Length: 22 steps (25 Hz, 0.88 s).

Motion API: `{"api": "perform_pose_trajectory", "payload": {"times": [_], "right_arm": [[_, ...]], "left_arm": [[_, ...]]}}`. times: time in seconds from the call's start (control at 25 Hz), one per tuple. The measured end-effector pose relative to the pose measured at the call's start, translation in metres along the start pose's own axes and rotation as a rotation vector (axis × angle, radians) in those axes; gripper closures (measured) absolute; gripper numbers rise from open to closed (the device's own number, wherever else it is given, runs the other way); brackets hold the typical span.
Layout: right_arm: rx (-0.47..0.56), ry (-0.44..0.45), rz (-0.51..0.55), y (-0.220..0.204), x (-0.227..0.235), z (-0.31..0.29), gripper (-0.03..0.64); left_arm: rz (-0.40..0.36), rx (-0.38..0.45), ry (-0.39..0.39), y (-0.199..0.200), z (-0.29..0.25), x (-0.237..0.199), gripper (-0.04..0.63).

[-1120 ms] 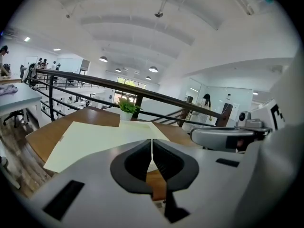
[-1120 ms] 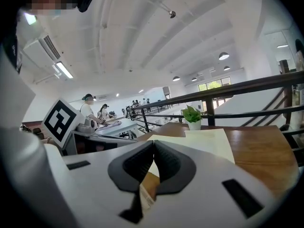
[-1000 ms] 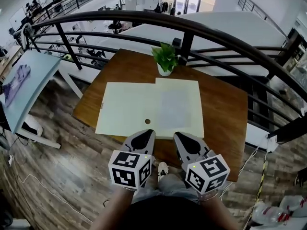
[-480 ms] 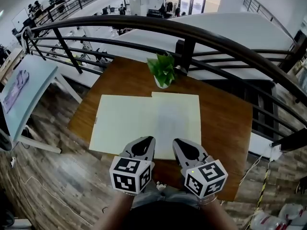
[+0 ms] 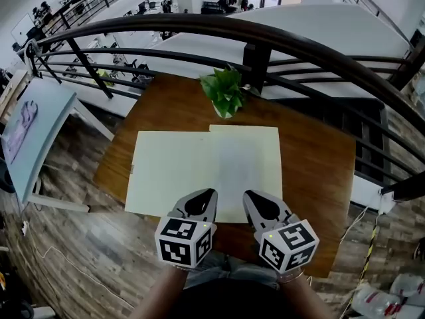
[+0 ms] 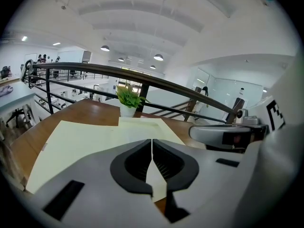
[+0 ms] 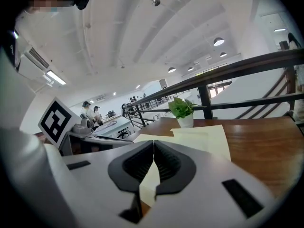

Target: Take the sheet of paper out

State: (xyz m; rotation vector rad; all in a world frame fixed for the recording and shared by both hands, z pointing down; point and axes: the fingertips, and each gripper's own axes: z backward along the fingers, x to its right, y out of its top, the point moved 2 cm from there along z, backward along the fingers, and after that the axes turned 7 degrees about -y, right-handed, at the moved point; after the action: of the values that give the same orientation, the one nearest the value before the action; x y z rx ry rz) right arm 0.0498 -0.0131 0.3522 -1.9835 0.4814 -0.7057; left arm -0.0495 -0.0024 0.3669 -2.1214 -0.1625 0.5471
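A pale yellow folder (image 5: 169, 171) lies open on the brown wooden table (image 5: 312, 178). On its right half lies a slightly whiter sheet of paper (image 5: 239, 161), whose outline is faint. My left gripper (image 5: 201, 196) and right gripper (image 5: 254, 197) hover side by side over the folder's near edge. Both are shut with nothing between the jaws. In the left gripper view the closed left gripper (image 6: 152, 142) points across the folder (image 6: 80, 137). The right gripper view has the closed right gripper (image 7: 153, 144) aimed along the folder's right page (image 7: 209, 137).
A small potted plant (image 5: 224, 93) stands at the table's far edge, just beyond the folder. A dark metal railing (image 5: 265, 45) curves behind the table. A light blue table (image 5: 33, 125) stands to the left on the wood floor.
The head view has shifted forward over the table. Both grippers stay shut and side by side at the folder's near edge, now covering a small dark spot seen on the folder earlier.
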Motion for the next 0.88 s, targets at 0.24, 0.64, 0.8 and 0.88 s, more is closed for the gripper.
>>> {"api": "perform_pose_trajectory", "payload": {"times": [0.24,0.64,0.8,0.88], "right_arm": [[-0.026,-0.041,-0.042,-0.003,0.006,-0.014,0.591],[-0.051,-0.128,-0.102,-0.01,0.021,-0.035,0.591],[-0.063,-0.154,-0.136,-0.015,0.023,-0.041,0.591],[-0.07,-0.165,-0.15,-0.017,0.026,-0.041,0.591]], "left_arm": [[-0.013,-0.038,-0.047,0.004,-0.012,-0.016,0.575],[-0.042,-0.186,-0.152,-0.002,-0.052,-0.047,0.575],[-0.059,-0.251,-0.187,-0.01,-0.07,-0.052,0.574],[-0.05,-0.271,-0.212,-0.015,-0.078,-0.051,0.574]]}}
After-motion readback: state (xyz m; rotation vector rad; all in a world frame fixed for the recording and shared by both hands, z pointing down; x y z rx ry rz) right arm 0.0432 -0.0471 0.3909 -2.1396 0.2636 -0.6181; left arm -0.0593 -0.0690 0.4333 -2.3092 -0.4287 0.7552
